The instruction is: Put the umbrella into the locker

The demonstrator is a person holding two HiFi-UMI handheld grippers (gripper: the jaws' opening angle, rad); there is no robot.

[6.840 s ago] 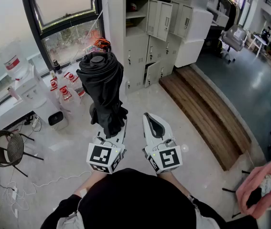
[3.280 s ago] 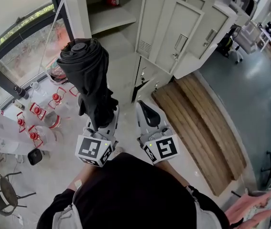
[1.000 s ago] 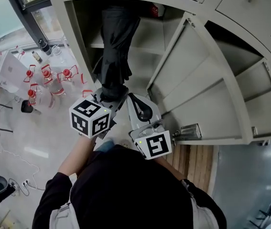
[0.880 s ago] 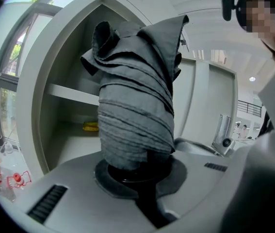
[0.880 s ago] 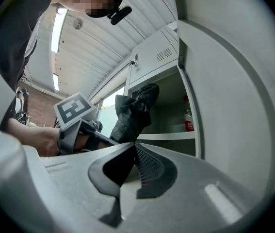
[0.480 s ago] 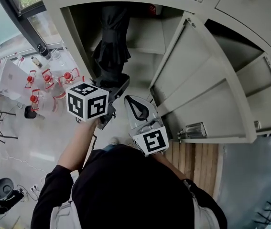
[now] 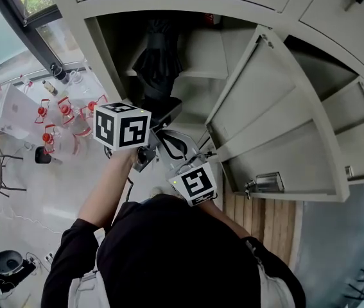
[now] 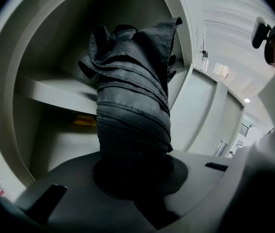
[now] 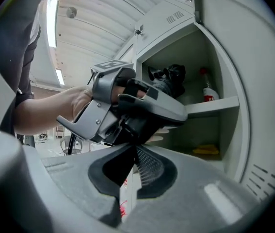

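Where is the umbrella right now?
In the head view, the umbrella is top centre, poking into the open locker, held by the left tongs.

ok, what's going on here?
A person is putting a folded black umbrella into an open locker. The left claw is shut on the umbrella's lower end, and the top end is already inside the compartment. The right claw is shut and empty, close by the left one, outside the locker.
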